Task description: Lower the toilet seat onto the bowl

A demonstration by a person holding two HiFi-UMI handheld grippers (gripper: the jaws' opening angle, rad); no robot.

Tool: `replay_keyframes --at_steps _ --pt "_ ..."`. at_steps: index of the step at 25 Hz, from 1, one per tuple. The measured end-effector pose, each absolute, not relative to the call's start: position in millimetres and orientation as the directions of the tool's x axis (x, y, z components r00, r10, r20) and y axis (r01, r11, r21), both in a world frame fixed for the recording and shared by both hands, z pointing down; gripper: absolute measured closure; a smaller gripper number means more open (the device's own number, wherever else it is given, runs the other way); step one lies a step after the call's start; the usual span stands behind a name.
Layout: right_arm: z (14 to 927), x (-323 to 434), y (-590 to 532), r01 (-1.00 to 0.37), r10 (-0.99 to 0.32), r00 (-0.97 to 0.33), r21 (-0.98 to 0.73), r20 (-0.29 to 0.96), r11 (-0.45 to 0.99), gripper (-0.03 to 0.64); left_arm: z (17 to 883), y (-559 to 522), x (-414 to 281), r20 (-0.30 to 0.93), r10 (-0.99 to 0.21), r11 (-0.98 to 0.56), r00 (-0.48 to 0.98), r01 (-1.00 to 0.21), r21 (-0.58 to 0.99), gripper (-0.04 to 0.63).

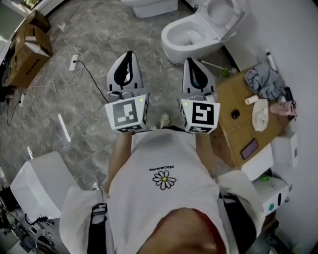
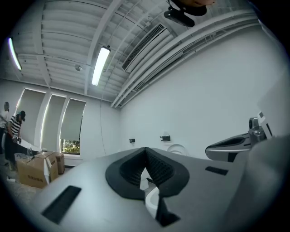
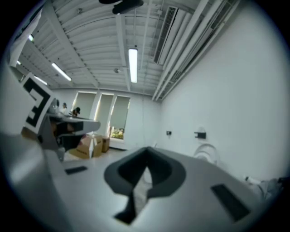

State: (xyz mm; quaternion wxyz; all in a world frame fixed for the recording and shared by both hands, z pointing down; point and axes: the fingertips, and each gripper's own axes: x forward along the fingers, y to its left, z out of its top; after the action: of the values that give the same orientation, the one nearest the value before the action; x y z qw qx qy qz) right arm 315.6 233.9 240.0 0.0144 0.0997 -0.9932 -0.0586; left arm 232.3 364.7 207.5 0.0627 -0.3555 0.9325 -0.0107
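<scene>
The white toilet [image 1: 185, 39] stands at the top right of the head view, its bowl open. Its seat and lid [image 1: 222, 12] are tipped up against the wall. Both grippers hover side by side over the grey floor, short of the toilet and pointing toward it. My left gripper [image 1: 128, 54] is shut with nothing in it, and so is my right gripper [image 1: 191, 61]. In the left gripper view the closed jaws [image 2: 146, 150] aim level at the wall, with the raised seat [image 2: 176, 148] just beyond. The right gripper view shows its shut jaws [image 3: 147, 149] and the raised seat [image 3: 206, 152] to the right.
A wooden board [image 1: 233, 129] at the right carries a grey cloth [image 1: 265, 79], a phone [image 1: 249, 149] and small items. Cardboard boxes [image 1: 27, 49] and loose cables [image 1: 64, 72] lie at the left. A second white fixture [image 1: 149, 6] sits at the top, a white unit [image 1: 42, 183] at the lower left.
</scene>
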Motion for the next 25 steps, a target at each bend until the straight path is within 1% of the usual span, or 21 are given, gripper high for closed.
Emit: replay_keyframes --at_steps 9,14,19,22,25 --pt "253.7 300.6 220.2 -0.148 -0.15 -0.989 0.081 0.019 0.986 0.586 221.9 353.3 213.5 -0.072 -0.643 0.766 -0.763 -0.638 -0.075 0.575" --pt "257.4 292.9 202.3 -0.149 -0.15 -0.989 0.086 0.006 0.985 0.586 223.4 344.3 202.7 -0.094 -0.628 0.778 -0.772 -0.622 -0.087 0.575" --pt "273.5 288.7 193.5 -0.125 -0.128 -0.991 0.08 0.029 0.989 0.586 237.5 341.5 197.8 -0.074 -0.606 0.795 -0.792 -0.6 -0.091 0.575" --pt "265.3 282.3 189.9 -0.119 -0.121 -0.992 0.099 0.019 0.988 0.586 232.0 344.4 186.3 -0.095 -0.582 0.814 -0.808 -0.577 -0.071 0.575" --pt "263.3 276.9 176.8 -0.156 -0.159 -0.987 0.104 0.024 0.982 0.586 221.0 341.0 175.9 -0.135 -0.564 0.826 -0.815 -0.56 -0.07 0.575"
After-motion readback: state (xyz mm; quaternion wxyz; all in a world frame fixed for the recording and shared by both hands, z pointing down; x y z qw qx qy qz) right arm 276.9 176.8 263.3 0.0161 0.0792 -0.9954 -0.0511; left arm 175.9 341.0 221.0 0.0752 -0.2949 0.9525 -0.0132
